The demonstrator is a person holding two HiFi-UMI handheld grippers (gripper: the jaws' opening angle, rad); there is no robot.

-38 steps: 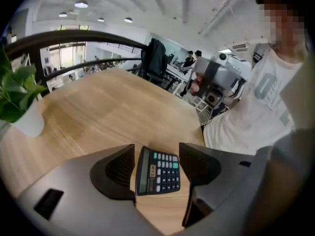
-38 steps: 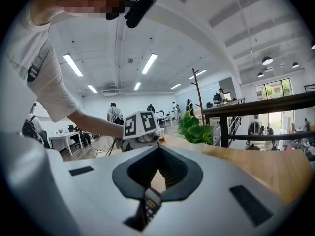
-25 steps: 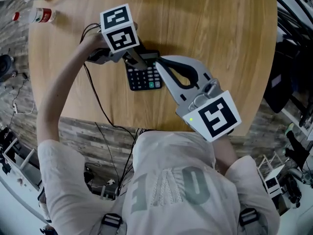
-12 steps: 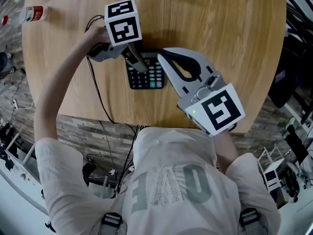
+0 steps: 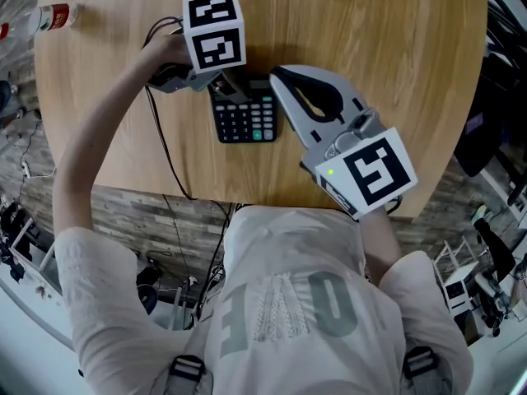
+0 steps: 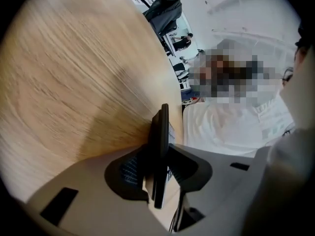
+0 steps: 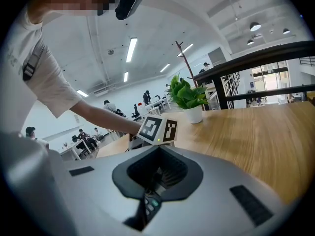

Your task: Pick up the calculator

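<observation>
The black calculator [image 5: 244,122] with a green key lies on the round wooden table [image 5: 370,56] near its front edge. My left gripper [image 5: 233,91] reaches in from the upper left over the calculator's far end. In the left gripper view the calculator [image 6: 160,132] stands edge-on between the jaws of the left gripper [image 6: 157,166]; they are closing and their pads sit against both faces. My right gripper [image 5: 277,76] has its tips together at the calculator's far right corner. The right gripper view shows the calculator's keys [image 7: 147,205] below the joined tips of the right gripper [image 7: 158,149].
A small bottle [image 5: 56,15] lies at the table's far left. A black cable [image 5: 160,138] runs from the left gripper over the table's front edge. A potted plant [image 7: 189,100] stands further along the table.
The left gripper's jaws have come together on the calculator's far end. The right gripper has edged further onto the table beside it. The calculator lies where it was.
</observation>
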